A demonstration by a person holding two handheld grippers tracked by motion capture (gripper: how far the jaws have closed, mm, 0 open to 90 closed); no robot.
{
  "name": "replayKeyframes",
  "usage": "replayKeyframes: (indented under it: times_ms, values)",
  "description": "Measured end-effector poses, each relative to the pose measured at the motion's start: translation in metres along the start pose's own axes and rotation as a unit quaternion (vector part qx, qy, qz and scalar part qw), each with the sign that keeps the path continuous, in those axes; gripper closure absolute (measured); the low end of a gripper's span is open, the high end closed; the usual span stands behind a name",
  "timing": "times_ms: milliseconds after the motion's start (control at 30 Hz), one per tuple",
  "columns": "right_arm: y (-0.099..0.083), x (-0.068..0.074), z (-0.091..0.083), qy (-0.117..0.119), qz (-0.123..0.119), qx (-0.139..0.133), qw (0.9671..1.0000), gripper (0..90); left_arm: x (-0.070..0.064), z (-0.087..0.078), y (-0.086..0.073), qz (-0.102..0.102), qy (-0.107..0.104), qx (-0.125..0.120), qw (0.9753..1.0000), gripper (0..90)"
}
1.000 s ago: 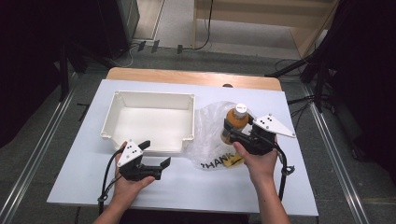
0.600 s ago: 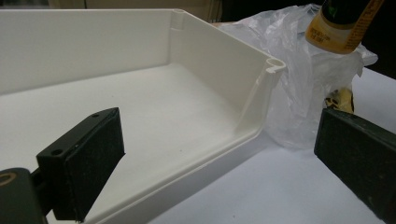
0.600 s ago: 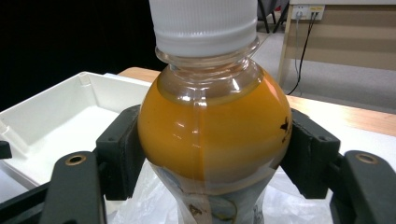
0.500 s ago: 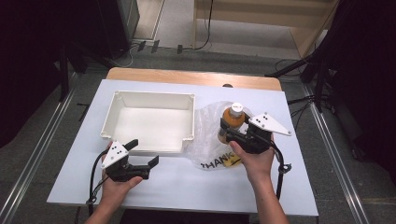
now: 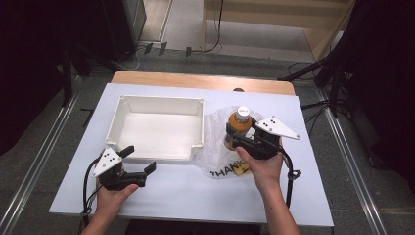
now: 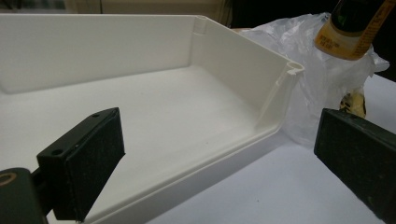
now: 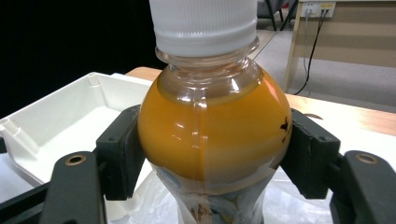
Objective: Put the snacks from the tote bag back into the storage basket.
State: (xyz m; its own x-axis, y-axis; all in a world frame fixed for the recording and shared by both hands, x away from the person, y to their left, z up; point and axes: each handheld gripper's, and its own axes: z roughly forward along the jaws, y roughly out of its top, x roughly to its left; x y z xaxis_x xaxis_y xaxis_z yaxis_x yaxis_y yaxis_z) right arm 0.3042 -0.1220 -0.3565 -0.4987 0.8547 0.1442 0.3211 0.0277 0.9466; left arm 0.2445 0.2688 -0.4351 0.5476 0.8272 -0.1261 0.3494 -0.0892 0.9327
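A bottle of orange drink (image 5: 239, 127) with a white cap stands upright over a clear plastic bag (image 5: 221, 154) printed with black letters. My right gripper (image 5: 234, 137) is shut on the bottle's body; in the right gripper view the pads (image 7: 122, 151) press both sides of the orange bottle (image 7: 212, 135). An empty white bin (image 5: 159, 128) lies left of the bag. My left gripper (image 5: 137, 158) is open at the bin's near left corner, holding nothing. The left gripper view looks into the bin (image 6: 154, 100), with the bag (image 6: 322, 79) and the bottle's label (image 6: 352, 25) beyond.
The white table (image 5: 195, 193) has bare room along its front edge between my hands. A wooden strip (image 5: 200, 82) runs along the far edge. Something yellow (image 5: 240, 170) lies inside the bag near my right hand. Cables trail from both grippers.
My left gripper has drawn back to the left, away from the bag, to the bin's near left corner. The right gripper has shifted slightly with the bottle still clamped.
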Motion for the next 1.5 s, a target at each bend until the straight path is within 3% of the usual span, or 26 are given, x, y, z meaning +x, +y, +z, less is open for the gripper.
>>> replayKeyframes:
  times_ms: [333, 567, 867, 1500]
  values:
    - [0.004, 0.003, 0.008, 0.006, 0.008, 0.005, 0.9999, 31.3, 0.003, 0.000, -0.001, 0.000, 0.003, -0.003, 1.0000, 1.6]
    - [0.011, 0.007, 0.014, 0.007, -0.002, 0.005, 1.0000, 31.3, 0.005, -0.001, -0.001, 0.000, 0.002, -0.005, 1.0000, 1.6]
    - [0.014, 0.013, 0.024, 0.010, 0.005, 0.005, 0.9999, 31.3, 0.004, 0.000, -0.002, 0.007, 0.012, 0.006, 0.9999, 1.6]
    - [0.022, 0.029, 0.044, 0.021, -0.009, 0.007, 0.9997, 31.2, 0.002, -0.002, -0.003, 0.017, 0.014, 0.009, 0.9997, 1.6]
